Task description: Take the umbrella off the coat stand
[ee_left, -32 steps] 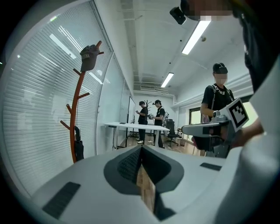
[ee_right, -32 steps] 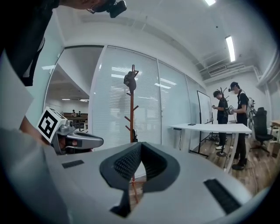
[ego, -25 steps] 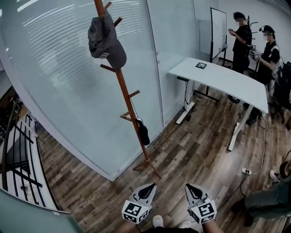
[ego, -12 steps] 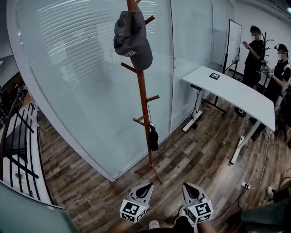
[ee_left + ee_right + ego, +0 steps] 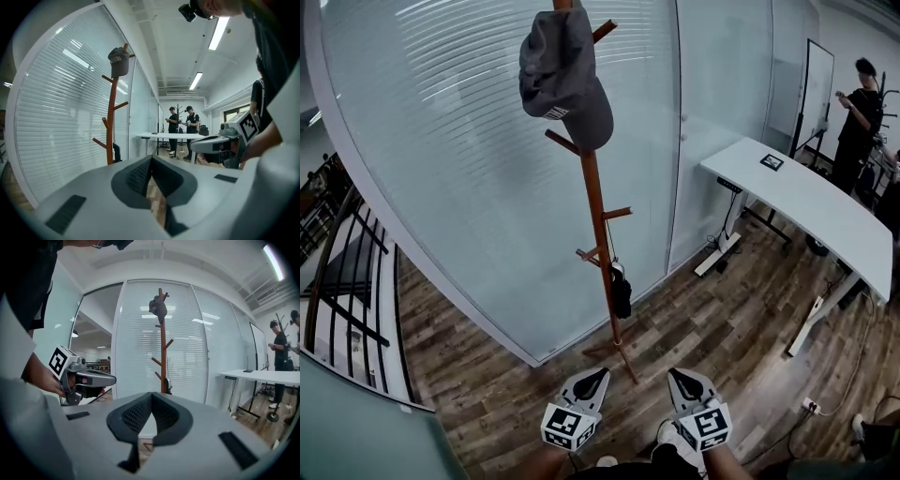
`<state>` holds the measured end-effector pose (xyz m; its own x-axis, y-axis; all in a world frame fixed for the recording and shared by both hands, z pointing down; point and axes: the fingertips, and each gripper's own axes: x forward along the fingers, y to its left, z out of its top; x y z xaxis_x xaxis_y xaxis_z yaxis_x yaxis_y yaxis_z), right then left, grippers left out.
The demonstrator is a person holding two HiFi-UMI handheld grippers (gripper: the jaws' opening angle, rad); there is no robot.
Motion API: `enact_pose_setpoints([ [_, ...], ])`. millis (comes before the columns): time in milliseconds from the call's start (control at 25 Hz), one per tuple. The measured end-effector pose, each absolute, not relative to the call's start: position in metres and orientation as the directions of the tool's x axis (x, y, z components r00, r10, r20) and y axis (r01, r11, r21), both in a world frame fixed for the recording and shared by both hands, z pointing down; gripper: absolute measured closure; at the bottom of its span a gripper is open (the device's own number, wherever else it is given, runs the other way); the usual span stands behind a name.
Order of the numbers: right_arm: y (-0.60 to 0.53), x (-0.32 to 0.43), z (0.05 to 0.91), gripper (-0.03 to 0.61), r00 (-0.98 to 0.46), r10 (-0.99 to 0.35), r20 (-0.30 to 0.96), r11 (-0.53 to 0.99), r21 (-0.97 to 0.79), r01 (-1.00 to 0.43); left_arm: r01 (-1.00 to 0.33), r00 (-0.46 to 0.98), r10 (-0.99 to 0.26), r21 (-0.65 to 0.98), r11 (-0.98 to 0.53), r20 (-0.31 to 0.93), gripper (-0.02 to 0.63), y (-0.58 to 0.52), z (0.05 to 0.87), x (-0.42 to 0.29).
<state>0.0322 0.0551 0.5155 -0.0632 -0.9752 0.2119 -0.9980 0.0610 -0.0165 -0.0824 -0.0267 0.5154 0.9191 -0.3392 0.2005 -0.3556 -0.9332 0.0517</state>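
Note:
A brown wooden coat stand (image 5: pixel 598 234) rises in front of a glass wall. A small black folded umbrella (image 5: pixel 621 292) hangs by its strap from a low peg, and a grey cap (image 5: pixel 562 75) hangs near the top. Both grippers are low in the head view, side by side, short of the stand's foot. My left gripper (image 5: pixel 598 374) is shut and holds nothing; so is my right gripper (image 5: pixel 678 373). The left gripper view shows the stand (image 5: pixel 111 126) and umbrella (image 5: pixel 116 152) ahead at left. In the right gripper view the umbrella (image 5: pixel 167 386) hangs straight ahead.
A glass partition with blinds (image 5: pixel 469 187) stands behind the coat stand. A white desk (image 5: pixel 806 202) is at the right, with a person (image 5: pixel 862 112) beyond it. A black railing (image 5: pixel 347 281) runs along the left. A power strip (image 5: pixel 811 405) lies on the wooden floor.
The view has swung so the coat stand sits nearer the middle and looms closer. Both grippers have moved forward together toward it, still shut.

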Motion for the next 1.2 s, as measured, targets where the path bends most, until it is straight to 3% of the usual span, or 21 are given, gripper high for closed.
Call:
enact_pose_setpoints([
  [600, 0.009, 0.086, 0.533, 0.572, -0.317, -0.919, 0.236, 0.317, -0.036, -0.948, -0.522, 0.837, -0.49, 0.087, -0.848, 0.244, 0.603, -0.045, 0.536, -0.022],
  [1000, -0.038, 0.093, 0.522, 0.572, -0.344, -0.931, 0.124, 0.345, -0.011, -0.938, -0.633, 0.759, -0.603, 0.065, -0.771, 0.246, 0.602, -0.072, 0.53, -0.018],
  [1200, -0.061, 0.093, 0.524, 0.572, -0.374, -0.913, 0.165, 0.379, -0.001, -0.925, -0.669, 0.729, -0.639, 0.056, -0.741, 0.244, 0.602, -0.095, 0.536, -0.027],
])
